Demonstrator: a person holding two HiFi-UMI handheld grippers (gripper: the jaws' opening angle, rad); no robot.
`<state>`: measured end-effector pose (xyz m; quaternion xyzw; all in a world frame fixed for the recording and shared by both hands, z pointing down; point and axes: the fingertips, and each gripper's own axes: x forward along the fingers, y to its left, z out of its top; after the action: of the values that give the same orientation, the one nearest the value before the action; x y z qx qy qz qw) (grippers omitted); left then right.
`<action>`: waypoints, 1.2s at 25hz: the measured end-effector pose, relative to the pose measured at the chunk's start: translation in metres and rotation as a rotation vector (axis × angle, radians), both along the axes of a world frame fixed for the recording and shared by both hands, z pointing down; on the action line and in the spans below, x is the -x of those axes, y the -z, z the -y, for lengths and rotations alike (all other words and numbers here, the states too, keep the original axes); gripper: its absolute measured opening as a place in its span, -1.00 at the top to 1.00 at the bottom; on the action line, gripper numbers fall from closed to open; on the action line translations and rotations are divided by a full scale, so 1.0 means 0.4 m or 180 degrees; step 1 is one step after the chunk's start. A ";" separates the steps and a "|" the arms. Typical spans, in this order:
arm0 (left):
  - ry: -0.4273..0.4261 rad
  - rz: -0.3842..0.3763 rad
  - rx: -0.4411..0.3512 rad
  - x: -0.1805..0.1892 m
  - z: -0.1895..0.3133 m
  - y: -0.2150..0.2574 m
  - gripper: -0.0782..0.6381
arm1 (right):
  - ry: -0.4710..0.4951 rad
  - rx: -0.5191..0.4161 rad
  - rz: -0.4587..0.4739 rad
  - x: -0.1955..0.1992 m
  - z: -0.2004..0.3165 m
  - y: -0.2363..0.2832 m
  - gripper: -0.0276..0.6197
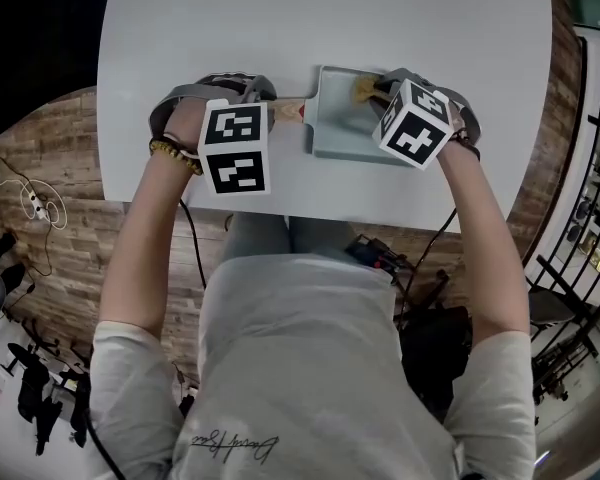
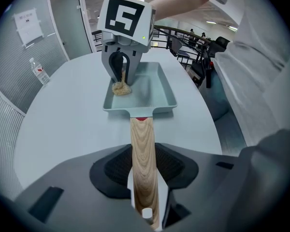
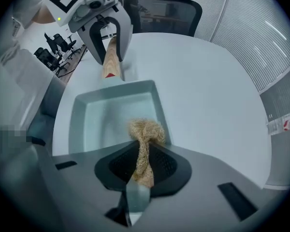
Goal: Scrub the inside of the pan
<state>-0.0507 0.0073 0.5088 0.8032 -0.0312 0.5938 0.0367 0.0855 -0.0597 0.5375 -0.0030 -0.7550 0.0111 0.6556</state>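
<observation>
A pale blue-grey rectangular pan (image 1: pixel 342 118) (image 2: pixel 154 88) (image 3: pixel 111 115) lies on the white table, its wooden handle (image 1: pixel 288 111) (image 2: pixel 143 163) (image 3: pixel 110 57) pointing left. My left gripper (image 1: pixel 270 110) (image 2: pixel 145 197) is shut on the wooden handle. My right gripper (image 1: pixel 372 90) (image 3: pixel 144 158) is shut on a tan fibre scrubber (image 1: pixel 363 89) (image 2: pixel 121 87) (image 3: pixel 146 132). The scrubber's tuft rests inside the pan at its far right corner.
The round white table (image 1: pixel 180 48) (image 2: pixel 63 120) (image 3: pixel 208 95) has bare room beyond and to both sides of the pan. A bottle (image 2: pixel 40 73) (image 3: pixel 282 124) stands at its far edge. Office chairs (image 3: pixel 169 4) and a metal rack (image 1: pixel 590 148) surround the table.
</observation>
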 end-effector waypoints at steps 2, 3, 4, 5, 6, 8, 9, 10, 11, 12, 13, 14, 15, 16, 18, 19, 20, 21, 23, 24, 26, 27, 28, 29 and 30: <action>0.0071 -0.0013 0.0012 0.003 -0.003 -0.001 0.35 | 0.0049 -0.0075 -0.0002 0.004 -0.004 -0.001 0.69; 0.0110 -0.0009 0.0013 0.004 -0.002 -0.002 0.35 | 0.0078 -0.0122 -0.0010 0.005 -0.006 -0.002 0.69; 0.0145 -0.0005 0.0017 0.005 -0.001 -0.002 0.35 | 0.0094 -0.0151 -0.0018 0.004 -0.008 -0.002 0.69; 0.0174 -0.0005 0.0027 0.005 0.001 -0.003 0.35 | 0.0095 -0.0152 -0.0026 0.002 -0.011 -0.002 0.69; 0.0195 -0.0010 0.0043 0.005 0.002 -0.004 0.35 | 0.0089 -0.0127 -0.0034 0.000 -0.017 -0.002 0.69; 0.0226 -0.0030 0.0072 0.008 0.005 -0.007 0.35 | 0.0102 -0.0044 -0.0055 -0.003 -0.034 -0.005 0.69; 0.0238 -0.0038 0.0078 0.010 0.008 -0.009 0.35 | 0.0118 -0.0002 -0.0065 -0.004 -0.044 -0.006 0.69; 0.0249 -0.0043 0.0077 0.012 0.010 -0.010 0.35 | 0.0130 0.0038 -0.0072 -0.007 -0.055 -0.008 0.69; 0.0257 -0.0046 0.0074 0.013 0.012 -0.011 0.35 | 0.0136 0.0075 -0.0078 -0.010 -0.065 -0.008 0.69; 0.0262 -0.0044 0.0071 0.012 0.015 -0.012 0.35 | 0.0137 0.0109 -0.0083 -0.015 -0.075 -0.009 0.70; 0.0264 -0.0040 0.0070 0.010 0.017 -0.013 0.35 | 0.0139 0.0142 -0.0089 -0.022 -0.086 -0.009 0.69; 0.0263 -0.0033 0.0070 0.007 0.019 -0.013 0.35 | 0.0142 0.0174 -0.0096 -0.029 -0.097 -0.009 0.70; 0.0261 -0.0025 0.0071 0.005 0.021 -0.013 0.35 | 0.0146 0.0205 -0.0100 -0.036 -0.109 -0.008 0.70; 0.0259 -0.0019 0.0070 0.003 0.021 -0.014 0.35 | 0.0149 0.0238 -0.0097 -0.041 -0.122 -0.008 0.70; 0.0257 -0.0014 0.0065 0.003 0.022 -0.015 0.35 | 0.0146 0.0317 -0.0084 -0.049 -0.148 -0.008 0.70; 0.0256 -0.0015 0.0065 0.003 0.023 -0.015 0.35 | 0.0142 0.0360 -0.0082 -0.052 -0.159 -0.008 0.70; 0.0256 -0.0015 0.0070 0.003 0.024 -0.015 0.35 | 0.0144 0.0405 -0.0091 -0.056 -0.169 -0.007 0.70; 0.0254 -0.0013 0.0079 0.003 0.027 -0.016 0.35 | 0.0153 0.0449 -0.0108 -0.060 -0.178 -0.008 0.70; 0.0246 0.0005 0.0090 0.003 0.030 -0.017 0.35 | 0.0186 0.0528 -0.0157 -0.065 -0.194 -0.008 0.70; 0.0244 0.0013 0.0090 0.004 0.030 -0.017 0.35 | 0.0208 0.0569 -0.0187 -0.067 -0.203 -0.008 0.70; 0.0248 0.0027 0.0081 0.006 0.028 -0.017 0.35 | 0.0253 0.0672 -0.0242 -0.070 -0.221 -0.008 0.71; 0.0248 0.0035 0.0078 0.006 0.028 -0.018 0.35 | 0.0270 0.0724 -0.0259 -0.071 -0.227 -0.008 0.71; 0.0240 0.0044 0.0075 0.006 0.028 -0.018 0.35 | 0.0285 0.0768 -0.0271 -0.071 -0.230 -0.007 0.71; 0.0221 0.0054 0.0073 0.006 0.028 -0.019 0.35 | 0.0302 0.0801 -0.0279 -0.071 -0.232 -0.007 0.70; 0.0189 0.0063 0.0069 0.006 0.027 -0.019 0.35 | 0.0322 0.0819 -0.0285 -0.071 -0.234 -0.006 0.70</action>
<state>-0.0530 -0.0033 0.5163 0.7956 -0.0490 0.6006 0.0627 0.1138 0.0338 0.5400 -0.1246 -0.7162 0.0750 0.6826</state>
